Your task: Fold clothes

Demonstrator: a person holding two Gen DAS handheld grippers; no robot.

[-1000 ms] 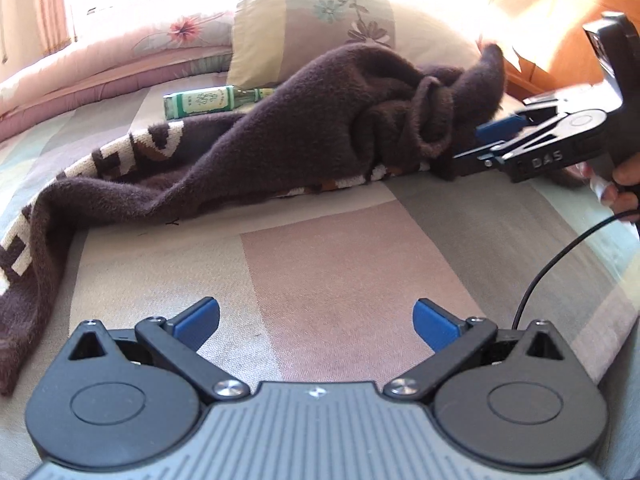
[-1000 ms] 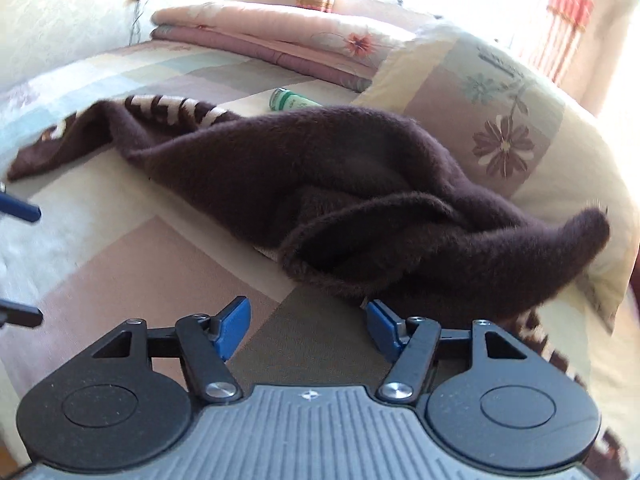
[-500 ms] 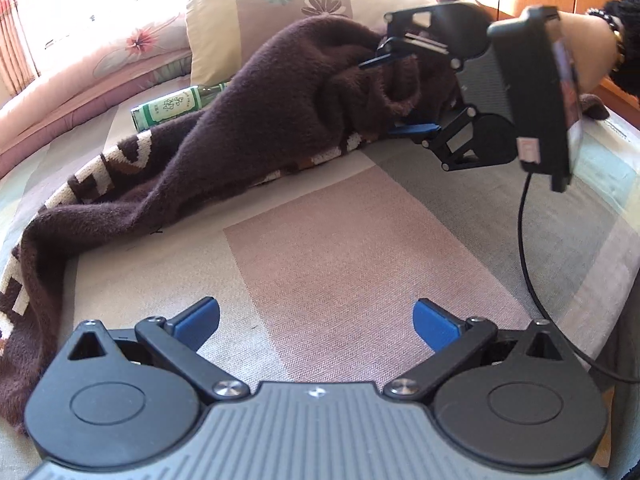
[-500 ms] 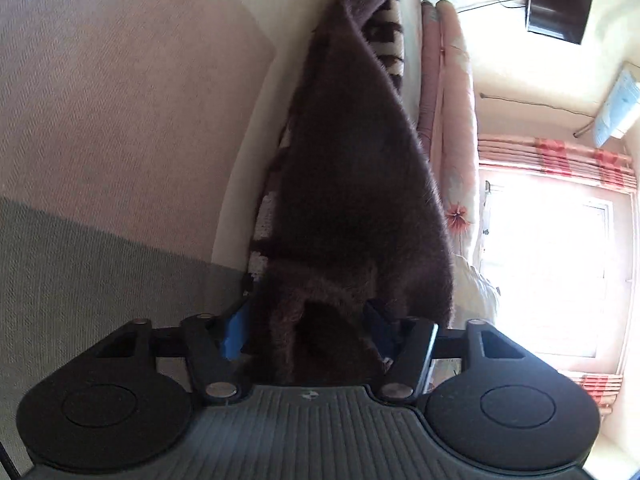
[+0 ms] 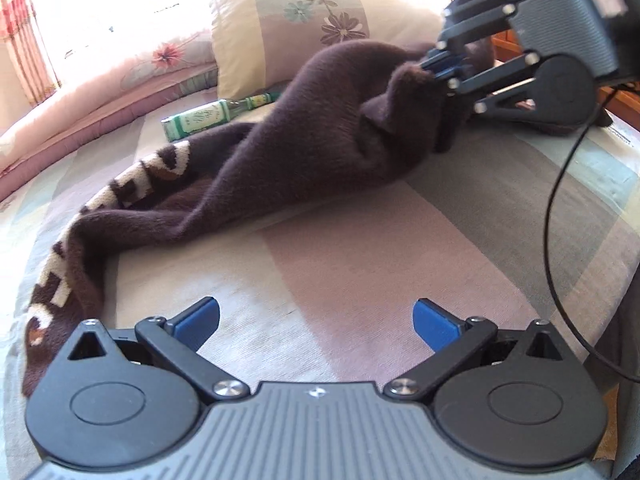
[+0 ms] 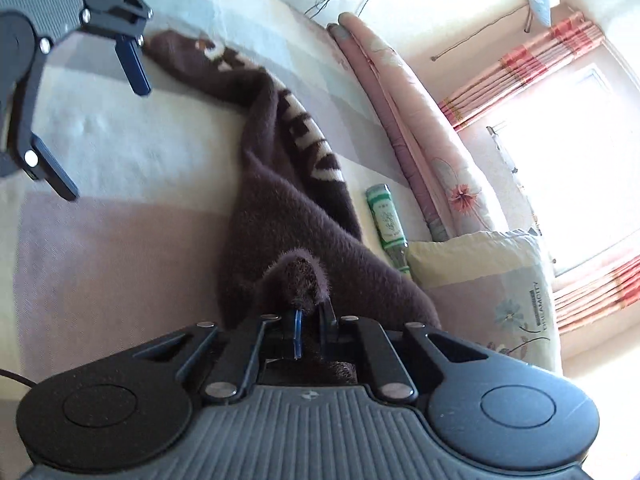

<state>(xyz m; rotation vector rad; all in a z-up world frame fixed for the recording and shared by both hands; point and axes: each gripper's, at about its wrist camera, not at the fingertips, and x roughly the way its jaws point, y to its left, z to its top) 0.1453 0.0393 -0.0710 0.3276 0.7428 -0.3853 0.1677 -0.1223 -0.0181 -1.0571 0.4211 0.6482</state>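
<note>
A fuzzy dark brown garment (image 5: 288,148) with a cream patterned band lies in a long rumpled strip across the bed. It also shows in the right wrist view (image 6: 276,216). My right gripper (image 6: 310,322) is shut on a fold of the garment's near end and lifts it; it shows at the upper right of the left wrist view (image 5: 434,70). My left gripper (image 5: 316,318) is open and empty, low over the bedspread in front of the garment. In the right wrist view it (image 6: 102,116) sits at the upper left, near the garment's far end.
The bed has a pastel patchwork bedspread (image 5: 380,248). A green bottle (image 5: 208,118) lies behind the garment, beside a floral pillow (image 5: 304,24). A rolled pink quilt (image 5: 100,92) runs along the far side. A black cable (image 5: 560,184) hangs from the right gripper.
My right gripper has closed on the garment's fold and raised it, and its view has tilted. My left gripper has stayed open in about the same place.
</note>
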